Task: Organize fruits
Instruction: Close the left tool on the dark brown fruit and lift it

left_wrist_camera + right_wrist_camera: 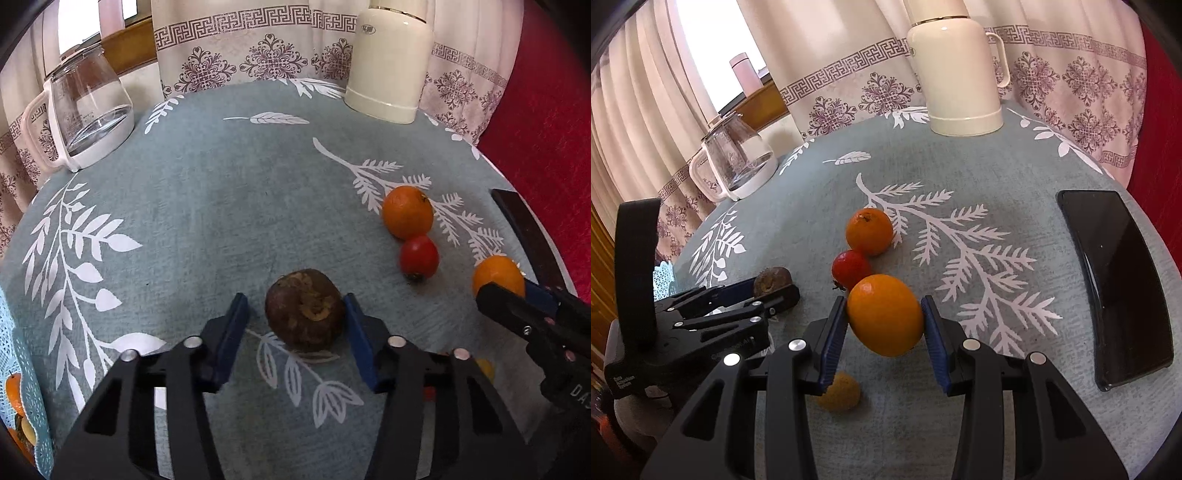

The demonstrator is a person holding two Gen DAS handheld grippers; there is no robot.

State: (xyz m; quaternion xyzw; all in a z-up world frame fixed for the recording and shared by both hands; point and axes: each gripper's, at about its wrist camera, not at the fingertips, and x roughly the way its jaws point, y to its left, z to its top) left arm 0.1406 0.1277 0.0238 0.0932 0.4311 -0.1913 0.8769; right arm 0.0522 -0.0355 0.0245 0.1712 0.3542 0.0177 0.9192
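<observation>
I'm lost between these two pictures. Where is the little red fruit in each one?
Left wrist view: the red fruit lies right of centre, just below an orange.
Right wrist view: the same red fruit sits near the centre, between that orange and the orange in the right gripper.
Shared landmark: the cream thermos jug at the table's far edge.

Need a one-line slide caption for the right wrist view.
Right tool clamps an orange above the leaf-print tablecloth, red fruit and second orange just behind.
</observation>
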